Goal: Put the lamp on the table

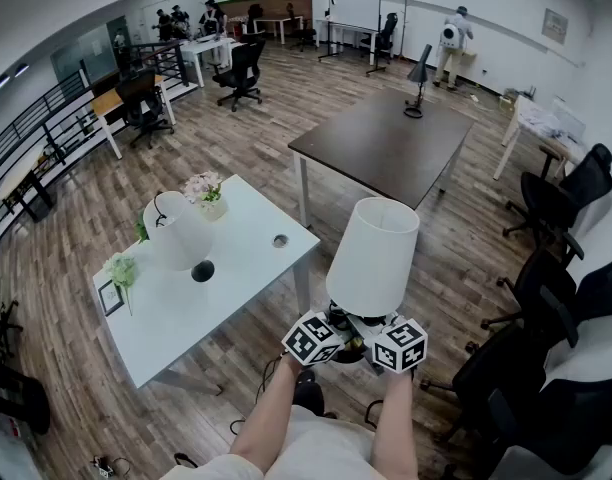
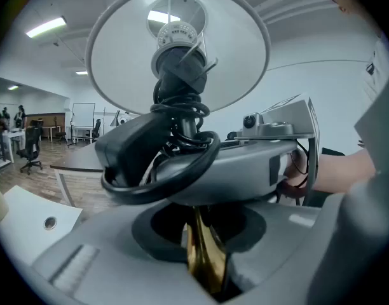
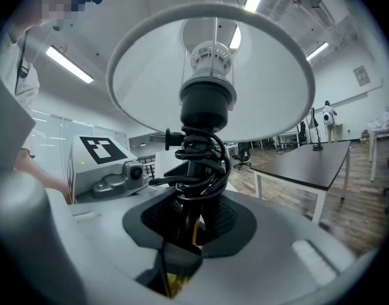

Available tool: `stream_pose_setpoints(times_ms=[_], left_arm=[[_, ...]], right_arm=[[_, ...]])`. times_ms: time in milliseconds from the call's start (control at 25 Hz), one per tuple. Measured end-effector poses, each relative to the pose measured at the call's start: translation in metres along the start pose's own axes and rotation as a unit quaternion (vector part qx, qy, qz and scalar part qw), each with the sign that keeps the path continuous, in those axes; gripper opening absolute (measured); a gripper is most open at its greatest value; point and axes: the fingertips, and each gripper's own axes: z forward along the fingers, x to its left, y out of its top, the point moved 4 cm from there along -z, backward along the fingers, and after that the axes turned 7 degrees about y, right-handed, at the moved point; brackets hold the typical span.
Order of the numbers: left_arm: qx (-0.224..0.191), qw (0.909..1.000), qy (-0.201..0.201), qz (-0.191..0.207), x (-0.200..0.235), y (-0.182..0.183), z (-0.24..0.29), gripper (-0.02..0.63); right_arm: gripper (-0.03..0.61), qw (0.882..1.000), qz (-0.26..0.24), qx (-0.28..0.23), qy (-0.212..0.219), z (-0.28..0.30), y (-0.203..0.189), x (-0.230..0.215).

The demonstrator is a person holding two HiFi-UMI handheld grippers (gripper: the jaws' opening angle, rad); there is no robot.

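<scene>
Fingers of our left gripper are clamped on the brass lower stem of the lamp. The fingers of our right gripper grip the same stem from the opposite side, so both pairs of dark pads press on it. We hold the lamp roughly upright in the air in front of us, at 5 o'clock in the head view, over the wood floor and resting on no table. Its white shade flares above both grippers, and a black cord is wound in loops round the stem just under the bulb socket. At 9 o'clock from the lamp stands a white table. On that table we see another white shade lying on its side, a pot of flowers and a small framed picture. At 12 o'clock from the lamp is a dark table with a black desk lamp at its far end. At 3 o'clock, black office chairs stand along the wall.
</scene>
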Motion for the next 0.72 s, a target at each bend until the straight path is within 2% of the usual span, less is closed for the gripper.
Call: stream_pose_setpoints(times_ms=[280,520,720], left_arm=[[-0.006,0.9999,0.011,0.003,0.028,0.01,0.019,0.093],[-0.004,0.9998,-0.006,0.016,0.043,0.023,0.042,0.092],[-0.009,0.9993,-0.034,0.016,0.059,0.041,0.079,0.092]], right_arm=[[0.118,1.0,-0.003,-0.009,0.012,0.015,0.009,-0.029],[0.12,1.0,0.0,-0.019,-0.009,0.016,0.018,-0.058],[0.121,0.999,0.003,-0.013,-0.033,0.011,0.028,-0.1]])
